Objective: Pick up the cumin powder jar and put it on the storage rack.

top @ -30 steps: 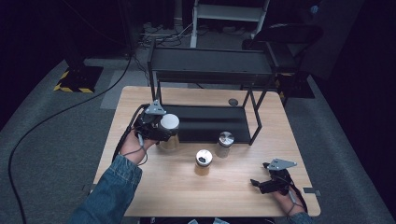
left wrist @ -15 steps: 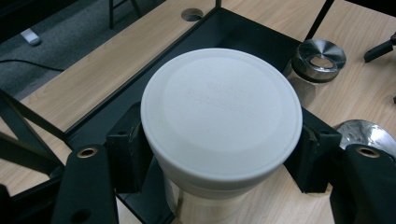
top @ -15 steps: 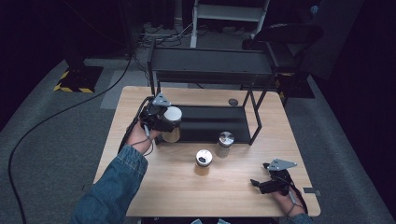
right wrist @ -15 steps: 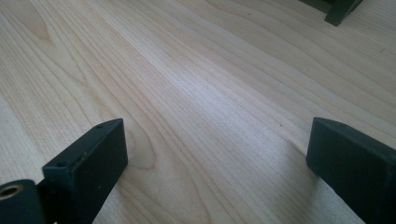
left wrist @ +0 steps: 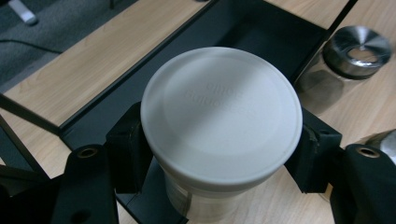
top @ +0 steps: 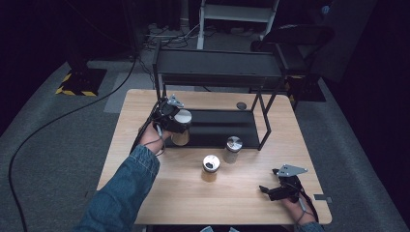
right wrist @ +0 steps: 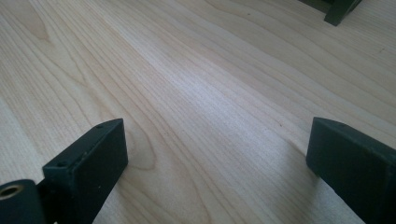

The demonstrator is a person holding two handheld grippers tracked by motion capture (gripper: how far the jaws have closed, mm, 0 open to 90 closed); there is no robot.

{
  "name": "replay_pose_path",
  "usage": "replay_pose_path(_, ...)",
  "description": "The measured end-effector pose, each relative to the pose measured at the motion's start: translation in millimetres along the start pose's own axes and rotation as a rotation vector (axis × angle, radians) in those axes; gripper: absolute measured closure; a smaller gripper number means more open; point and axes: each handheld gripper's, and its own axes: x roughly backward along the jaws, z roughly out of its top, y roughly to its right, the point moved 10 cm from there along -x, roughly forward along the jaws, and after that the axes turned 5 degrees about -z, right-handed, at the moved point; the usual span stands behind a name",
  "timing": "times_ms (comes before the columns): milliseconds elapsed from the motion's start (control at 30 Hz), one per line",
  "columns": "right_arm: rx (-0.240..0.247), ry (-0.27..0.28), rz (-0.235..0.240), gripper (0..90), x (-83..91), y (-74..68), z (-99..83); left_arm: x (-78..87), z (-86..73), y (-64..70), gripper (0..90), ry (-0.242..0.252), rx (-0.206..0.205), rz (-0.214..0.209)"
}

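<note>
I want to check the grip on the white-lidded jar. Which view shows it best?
The left gripper view: the white-lidded jar sits close up, the left gripper clamping just below its lid. The high view shows it small at the rack's front edge.

White-lidded jar upright, gripped; over black tray's edge

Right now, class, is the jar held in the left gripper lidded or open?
Lidded. A white lid covers the jar, gripped by the left gripper.
</note>
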Motion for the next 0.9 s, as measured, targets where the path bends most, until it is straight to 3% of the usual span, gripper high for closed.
replay_pose_path(100, -0.001, 0.0, -0.001, 5.2, 0.0, -0.2, 0.0, -4.0, 2.3, 0.3, 33.6, -0.018, 0.012, 0.017)
replay_pose_path(533, -0.003, 0.0, -0.004, 5.2, -0.1, -0.6, 0.1, -20.1, 9.7, -3.7, 33.6, -0.058, 0.033, 0.018)
replay_pose_path(900, -0.005, 0.0, -0.005, 5.2, -0.1, -0.8, 0.2, -31.5, 16.2, -5.6, 33.6, -0.063, 0.043, 0.019)
